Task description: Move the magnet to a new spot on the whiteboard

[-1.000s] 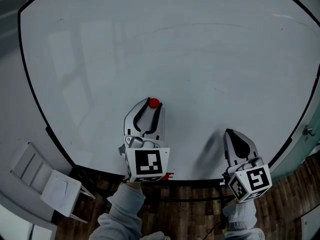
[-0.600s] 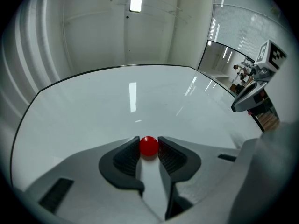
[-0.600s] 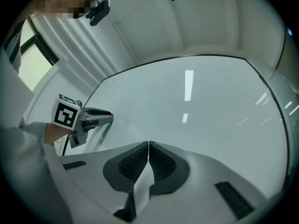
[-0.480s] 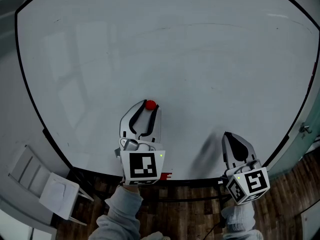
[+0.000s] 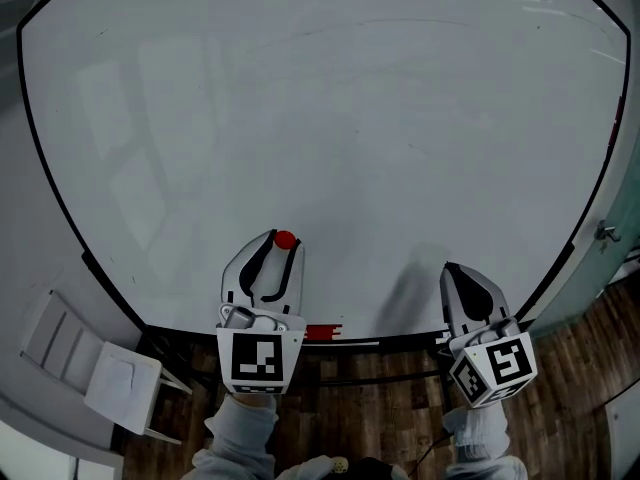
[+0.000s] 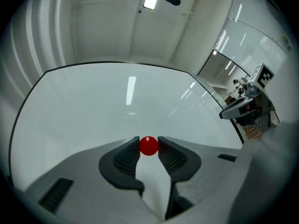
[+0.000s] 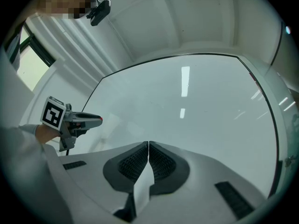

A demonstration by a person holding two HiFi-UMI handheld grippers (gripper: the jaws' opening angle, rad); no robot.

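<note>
A small round red magnet [image 5: 285, 239] sits between the fingertips of my left gripper [image 5: 283, 241], low on the whiteboard [image 5: 330, 118]. In the left gripper view the dark pads press on both sides of the magnet [image 6: 149, 145], so the left gripper [image 6: 149, 147] is shut on it. Whether the magnet touches the board I cannot tell. My right gripper [image 5: 453, 269] is to the right, near the board's lower edge. Its jaws meet with nothing between them in the right gripper view [image 7: 148, 146].
The board's black frame [image 5: 60, 208] curves round it. A small red object [image 5: 322, 332] lies on the ledge under the board, between the grippers. A white stand [image 5: 105, 373] is on the wooden floor [image 5: 380, 418] at lower left. A metal fitting [image 5: 605, 233] is on the right wall.
My left gripper has moved down and slightly left with the magnet, closer to the board's bottom edge. The right gripper has sunk a little too.
</note>
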